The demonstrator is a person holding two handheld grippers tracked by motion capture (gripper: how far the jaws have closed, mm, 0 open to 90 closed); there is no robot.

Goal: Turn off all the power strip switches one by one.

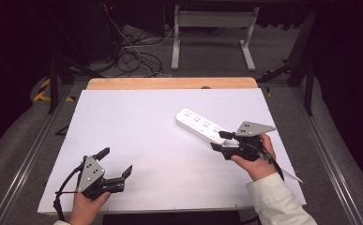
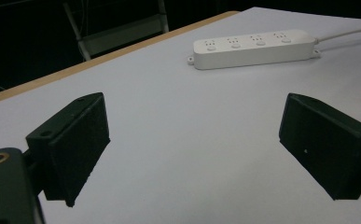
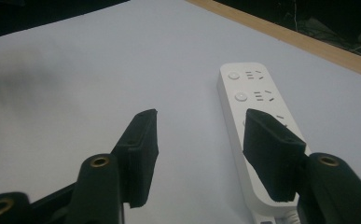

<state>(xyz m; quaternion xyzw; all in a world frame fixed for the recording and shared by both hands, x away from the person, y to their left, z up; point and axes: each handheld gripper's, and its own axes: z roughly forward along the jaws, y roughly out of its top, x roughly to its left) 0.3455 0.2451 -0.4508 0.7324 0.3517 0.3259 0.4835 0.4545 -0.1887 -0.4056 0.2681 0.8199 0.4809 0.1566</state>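
Long white rigid plastic power strip (image 3: 250,135), 4 sockets, lies flat, partly under right gripper (image 3: 197,149)'s spread, empty jaws. Likely light, smooth; grip across narrow sides. Left gripper (image 2: 192,154) spread, strip well ahead.

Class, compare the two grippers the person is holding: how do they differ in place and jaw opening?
The left gripper is at the table's near left, far from the power strip; the right gripper is at the strip's near end. The left jaws gape wider than the right's. Both are open, black and hold nothing.
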